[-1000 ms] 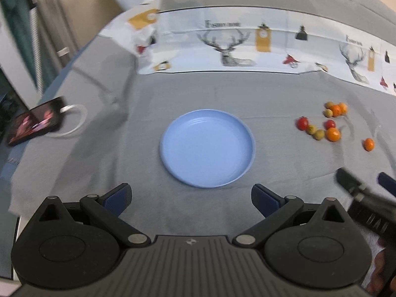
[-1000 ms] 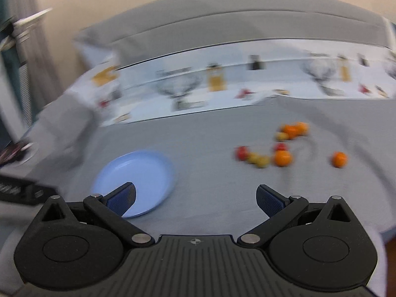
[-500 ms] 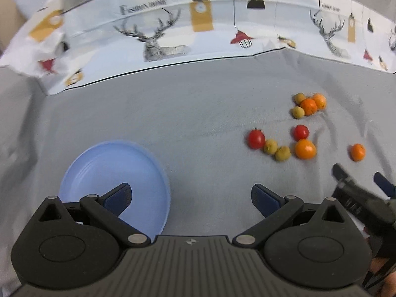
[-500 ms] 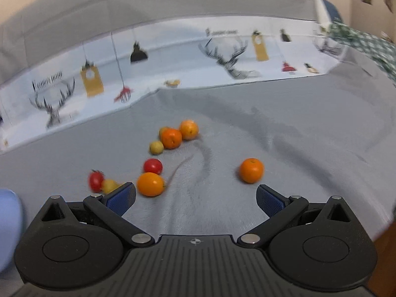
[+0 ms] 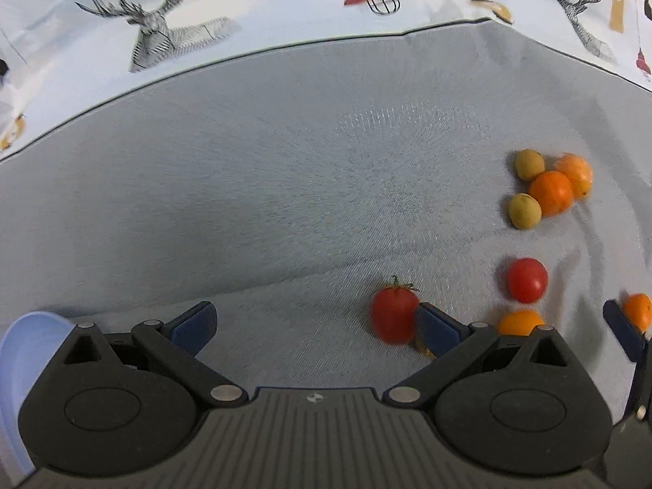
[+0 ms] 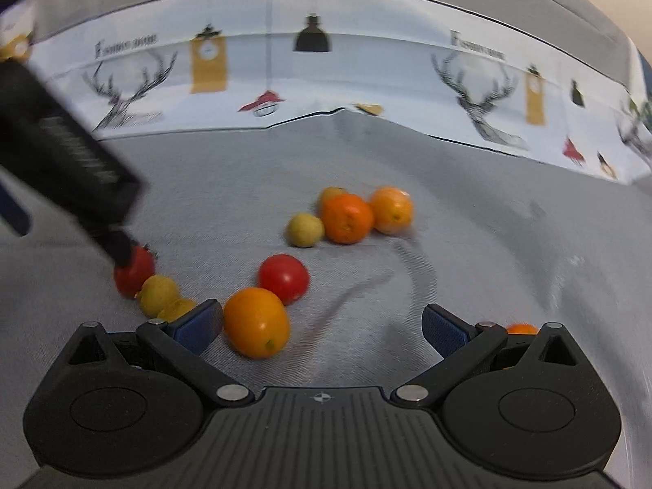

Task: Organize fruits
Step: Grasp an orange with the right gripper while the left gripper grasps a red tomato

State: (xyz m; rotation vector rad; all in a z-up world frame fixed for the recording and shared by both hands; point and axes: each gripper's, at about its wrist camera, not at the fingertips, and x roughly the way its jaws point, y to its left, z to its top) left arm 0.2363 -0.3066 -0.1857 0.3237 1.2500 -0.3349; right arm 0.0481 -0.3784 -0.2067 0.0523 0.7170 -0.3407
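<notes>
The left wrist view alone shows the blue plate [image 5: 24, 350], a sliver at its lower left edge, well apart from the fruit on the grey cloth [image 5: 285, 163] of the counter. The right wrist view alone shows two yellow fruits [image 6: 159, 291] touching the stemmed tomato [image 6: 134, 273], largely hidden in the left view behind the left tongs' finger.

The left tongs [image 5: 316, 324] stand wide and hold nothing; their right finger sits just beside the stemmed tomato [image 5: 393, 316]. The right tongs [image 6: 322, 324] are also wide and empty, with the large orange [image 6: 256, 328] just inside their left finger and a round tomato [image 6: 284, 278] beyond it. Further back, two oranges [image 6: 348, 218] and a pale yellow fruit [image 6: 305, 230] cluster together. A lone orange [image 6: 521, 329] peeks from behind the right finger.

Half a second ago the plate filled far more of the left view and the fruit lay farther off; both tongs have come in low and close to the fruit. In the right view the left tool [image 6: 69, 163] slants down from the upper left, its tip at the stemmed tomato
</notes>
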